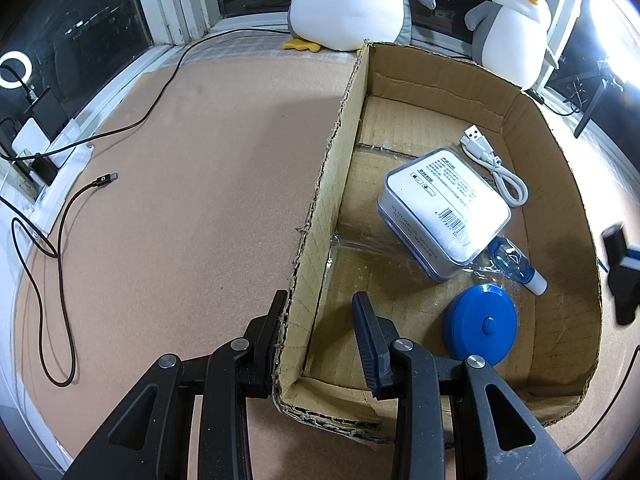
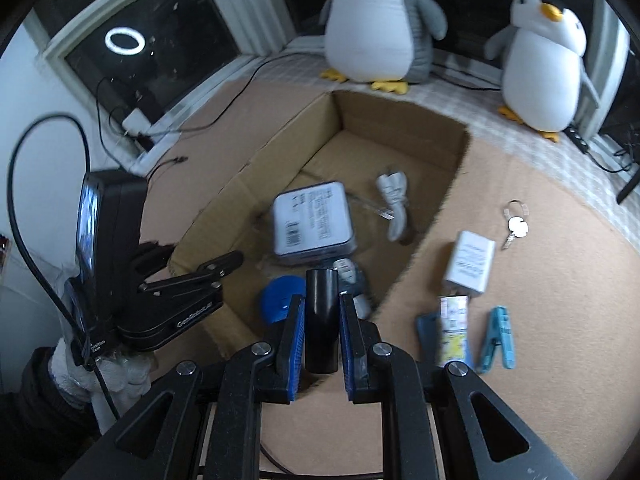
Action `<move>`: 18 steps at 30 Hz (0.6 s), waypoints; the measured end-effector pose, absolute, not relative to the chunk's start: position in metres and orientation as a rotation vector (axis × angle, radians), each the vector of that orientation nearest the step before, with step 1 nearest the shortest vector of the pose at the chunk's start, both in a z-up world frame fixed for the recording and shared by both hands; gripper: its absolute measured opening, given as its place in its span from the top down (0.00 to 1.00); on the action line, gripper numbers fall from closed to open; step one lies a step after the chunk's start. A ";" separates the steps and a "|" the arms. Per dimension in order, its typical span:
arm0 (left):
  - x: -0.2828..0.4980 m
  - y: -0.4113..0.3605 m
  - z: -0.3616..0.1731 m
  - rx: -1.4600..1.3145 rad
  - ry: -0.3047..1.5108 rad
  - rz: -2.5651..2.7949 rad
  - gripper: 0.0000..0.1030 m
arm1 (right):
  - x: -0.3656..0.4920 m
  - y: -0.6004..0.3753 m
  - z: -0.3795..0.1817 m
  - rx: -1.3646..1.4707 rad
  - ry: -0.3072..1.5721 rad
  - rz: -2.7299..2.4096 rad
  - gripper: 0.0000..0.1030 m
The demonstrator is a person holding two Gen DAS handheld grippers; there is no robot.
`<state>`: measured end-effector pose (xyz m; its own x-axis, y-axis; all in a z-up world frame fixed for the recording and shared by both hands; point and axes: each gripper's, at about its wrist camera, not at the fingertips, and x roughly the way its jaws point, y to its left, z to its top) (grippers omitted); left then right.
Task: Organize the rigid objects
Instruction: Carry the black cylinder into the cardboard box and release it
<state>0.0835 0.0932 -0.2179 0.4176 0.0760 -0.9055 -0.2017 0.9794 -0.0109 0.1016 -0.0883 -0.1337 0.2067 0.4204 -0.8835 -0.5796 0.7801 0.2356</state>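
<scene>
Cylinder (image 2: 321, 320) upright between right gripper (image 2: 321, 336) jaws, above box (image 2: 440, 184)

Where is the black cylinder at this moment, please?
In the right wrist view, the black cylinder stands between the fingers of the right gripper, above the near end of the cardboard box, just right of the blue disc.

One cardboard box (image 2: 404, 128) counted. Two plush penguins (image 2: 376, 20) seen. Inside box: one white tin (image 1: 446, 204), one blue round case (image 1: 480, 324), one white cable (image 1: 496, 164). On mat: one key set (image 2: 516, 224), one clothespin (image 2: 498, 338), one white adapter (image 2: 470, 264).
</scene>
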 end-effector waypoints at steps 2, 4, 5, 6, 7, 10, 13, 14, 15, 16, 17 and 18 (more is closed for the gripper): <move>0.083 0.093 -0.218 -0.124 1.127 0.175 0.67 | 0.097 -0.082 -0.139 -0.173 1.184 0.707 0.85; 0.083 0.094 -0.218 -0.125 1.127 0.175 0.67 | 0.095 -0.079 -0.143 -0.189 1.193 0.707 0.85; 0.083 0.093 -0.218 -0.125 1.127 0.175 0.67 | 0.094 -0.078 -0.145 -0.196 1.196 0.707 0.85; 0.083 0.094 -0.218 -0.125 1.127 0.175 0.67 | 0.094 -0.077 -0.147 -0.201 1.199 0.707 0.85; 0.083 0.093 -0.218 -0.125 1.128 0.175 0.67 | 0.093 -0.077 -0.148 -0.202 1.202 0.707 0.85; 0.083 0.094 -0.218 -0.127 1.127 0.175 0.67 | 0.092 -0.074 -0.151 -0.208 1.207 0.709 0.85; 0.084 0.093 -0.218 -0.127 1.127 0.176 0.67 | 0.091 -0.072 -0.152 -0.216 1.205 0.710 0.85; 0.084 0.093 -0.218 -0.127 1.127 0.175 0.67 | 0.090 -0.071 -0.152 -0.217 1.206 0.712 0.85; 0.084 0.093 -0.218 -0.126 1.127 0.175 0.67 | 0.090 -0.070 -0.152 -0.220 1.206 0.713 0.85; 0.084 0.093 -0.218 -0.124 1.127 0.175 0.67 | 0.090 -0.069 -0.152 -0.222 1.206 0.715 0.85; 0.084 0.092 -0.218 -0.121 1.127 0.174 0.67 | 0.089 -0.069 -0.152 -0.225 1.206 0.719 0.85; 0.084 0.092 -0.218 -0.116 1.127 0.173 0.67 | 0.088 -0.067 -0.152 -0.231 1.203 0.721 0.85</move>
